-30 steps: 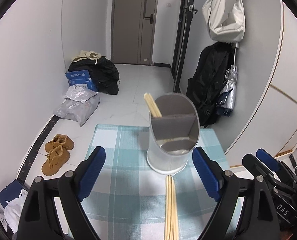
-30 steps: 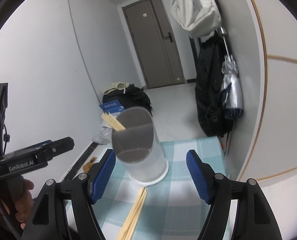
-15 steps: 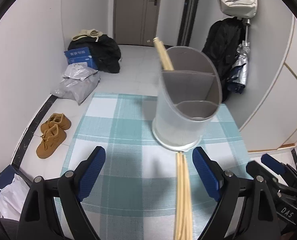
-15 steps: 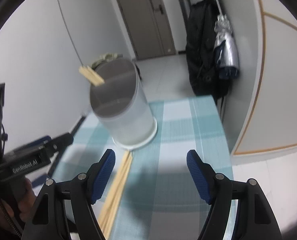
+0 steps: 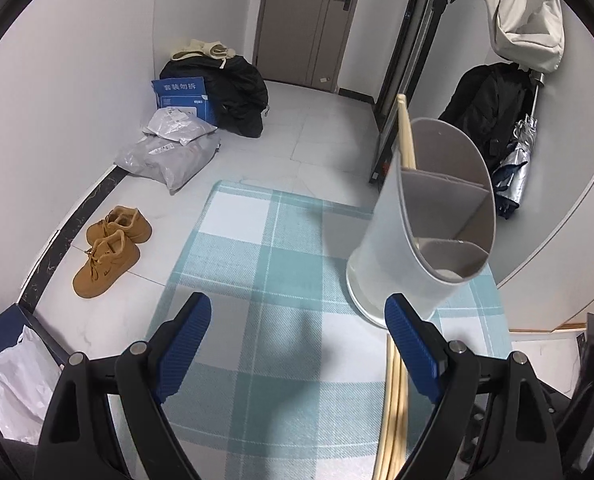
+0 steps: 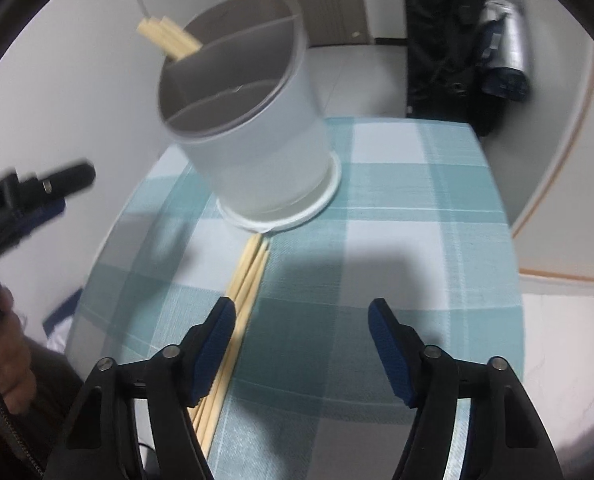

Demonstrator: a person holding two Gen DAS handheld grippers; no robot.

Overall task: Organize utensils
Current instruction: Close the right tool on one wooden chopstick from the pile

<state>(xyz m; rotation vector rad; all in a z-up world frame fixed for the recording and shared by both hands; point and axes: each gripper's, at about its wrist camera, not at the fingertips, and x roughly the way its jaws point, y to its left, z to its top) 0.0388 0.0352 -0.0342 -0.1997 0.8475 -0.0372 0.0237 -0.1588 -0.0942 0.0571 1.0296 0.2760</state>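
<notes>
Chopsticks (image 6: 246,280) lie on your cloth (image 6: 397,208), tips touching the holder (image 6: 257,148), while your left gripper (image 5: 297,344) and right gripper (image 6: 301,344) both gape, grasping nothing.

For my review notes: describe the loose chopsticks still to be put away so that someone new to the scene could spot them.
On the teal checked tablecloth stands a white utensil holder. The loose chopsticks lie flat on the cloth as a pale wooden bundle, running from the holder's base toward the camera. Unlike the chopsticks in the holder, which stick up from a back compartment, these lie down.
</notes>
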